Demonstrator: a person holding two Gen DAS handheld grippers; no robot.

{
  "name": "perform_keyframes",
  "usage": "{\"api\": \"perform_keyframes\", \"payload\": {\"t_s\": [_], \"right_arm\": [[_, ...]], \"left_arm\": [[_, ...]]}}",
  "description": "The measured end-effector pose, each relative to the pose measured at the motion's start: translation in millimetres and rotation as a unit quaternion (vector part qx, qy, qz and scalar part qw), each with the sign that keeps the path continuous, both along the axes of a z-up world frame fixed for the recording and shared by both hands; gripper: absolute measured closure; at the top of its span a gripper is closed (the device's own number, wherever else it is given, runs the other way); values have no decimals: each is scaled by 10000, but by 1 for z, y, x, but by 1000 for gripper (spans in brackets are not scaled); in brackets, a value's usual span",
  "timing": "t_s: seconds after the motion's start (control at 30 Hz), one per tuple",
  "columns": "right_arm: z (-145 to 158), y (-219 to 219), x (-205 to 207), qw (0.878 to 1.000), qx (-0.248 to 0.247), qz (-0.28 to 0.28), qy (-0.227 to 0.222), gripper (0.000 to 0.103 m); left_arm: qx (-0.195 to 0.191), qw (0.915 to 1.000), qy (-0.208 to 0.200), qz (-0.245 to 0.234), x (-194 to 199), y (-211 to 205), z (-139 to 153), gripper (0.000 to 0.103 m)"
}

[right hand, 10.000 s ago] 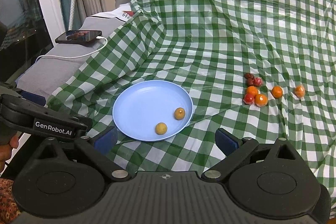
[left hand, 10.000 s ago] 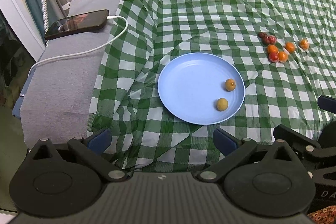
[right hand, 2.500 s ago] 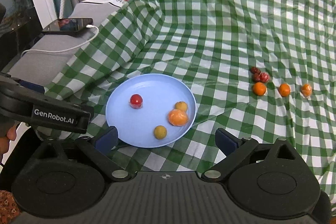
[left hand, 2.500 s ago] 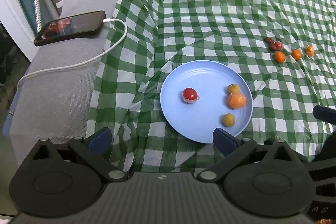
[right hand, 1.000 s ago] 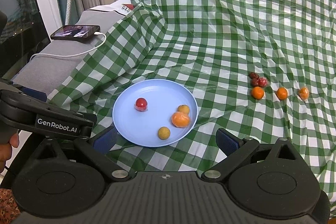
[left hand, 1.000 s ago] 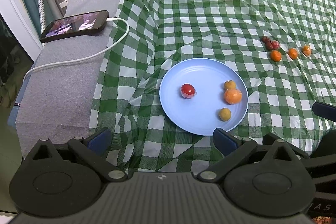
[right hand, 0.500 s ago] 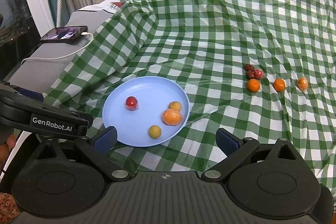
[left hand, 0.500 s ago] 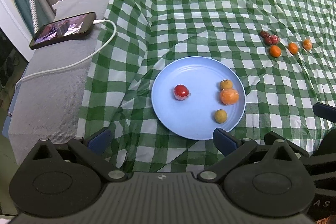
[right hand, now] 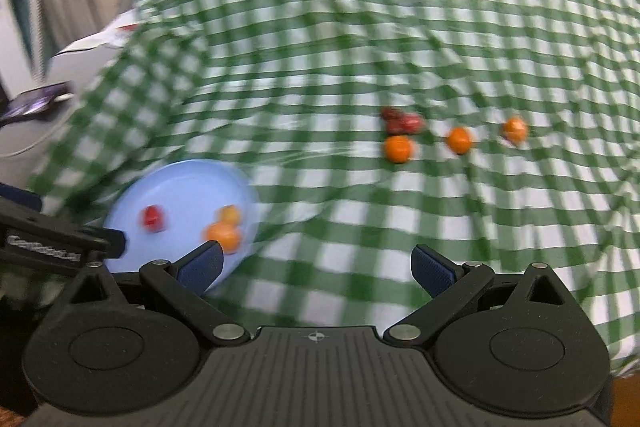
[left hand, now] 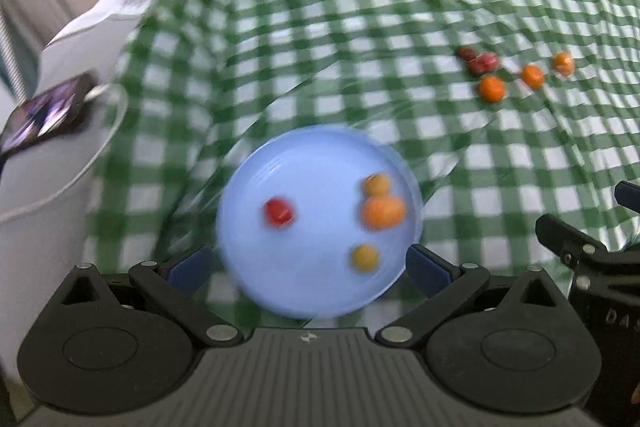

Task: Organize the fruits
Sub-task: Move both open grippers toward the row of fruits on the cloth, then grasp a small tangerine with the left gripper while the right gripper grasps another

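Both tongs, left [left hand: 308, 267] and right [right hand: 316, 265], gape wide and empty. The blue plate [left hand: 256, 267] holds four fruits, gathered for sorting; five loose fruits [right hand: 398, 148] (blurred) lie far right on the checked cloth [right hand: 360, 47].

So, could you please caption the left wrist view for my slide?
Open left claw above a blue plate holding four small fruits, more fruit waiting on checked cloth.
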State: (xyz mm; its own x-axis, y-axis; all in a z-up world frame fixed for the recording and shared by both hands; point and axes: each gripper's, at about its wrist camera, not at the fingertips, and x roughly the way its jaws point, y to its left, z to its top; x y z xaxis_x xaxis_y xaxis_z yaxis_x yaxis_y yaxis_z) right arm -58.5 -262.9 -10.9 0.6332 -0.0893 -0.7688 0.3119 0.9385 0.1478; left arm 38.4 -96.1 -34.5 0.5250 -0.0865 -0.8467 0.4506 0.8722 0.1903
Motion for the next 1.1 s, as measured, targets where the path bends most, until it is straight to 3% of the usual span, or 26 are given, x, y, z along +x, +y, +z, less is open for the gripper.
{"api": "perform_keyframes", "payload": {"t_s": [0.27,0.47,0.67,0.77,0.87,0.9,0.97,1.0,1.1], "right_arm": [[-39,-95,15,9946,-548,-870,-110,4],[-76,-164,54,9894,-987,-1021,-297,12],[-118,-225,100,9887,-953,-1135,-241,21],[-135,-244,118,9894,-910,-1121,-163,21],[-149,-258,134,9907,-812,-1090,-61,23],[-153,-261,137,9912,-773,-1076,-23,38],[-159,-266,141,9931,-634,-987,95,64],[-159,-267,140,9929,-616,-1011,52,64],[-151,-265,131,9919,-712,-1054,14,64]], "left_arm": [[-444,9978,-84,-488,31,-94,-21,0],[-617,9922,-313,-1041,64,-176,-52,0],[-667,9886,-125,-1342,99,-234,-84,1],[-581,9884,83,-1398,113,-251,-102,10],[-520,9873,327,-1462,122,-262,-117,28],[-546,9866,414,-1479,124,-264,-121,42],[-724,9848,451,-1516,124,-263,-122,57],[-770,9834,446,-1581,123,-263,-120,66],[-845,9822,354,-1639,118,-258,-114,66]]}}
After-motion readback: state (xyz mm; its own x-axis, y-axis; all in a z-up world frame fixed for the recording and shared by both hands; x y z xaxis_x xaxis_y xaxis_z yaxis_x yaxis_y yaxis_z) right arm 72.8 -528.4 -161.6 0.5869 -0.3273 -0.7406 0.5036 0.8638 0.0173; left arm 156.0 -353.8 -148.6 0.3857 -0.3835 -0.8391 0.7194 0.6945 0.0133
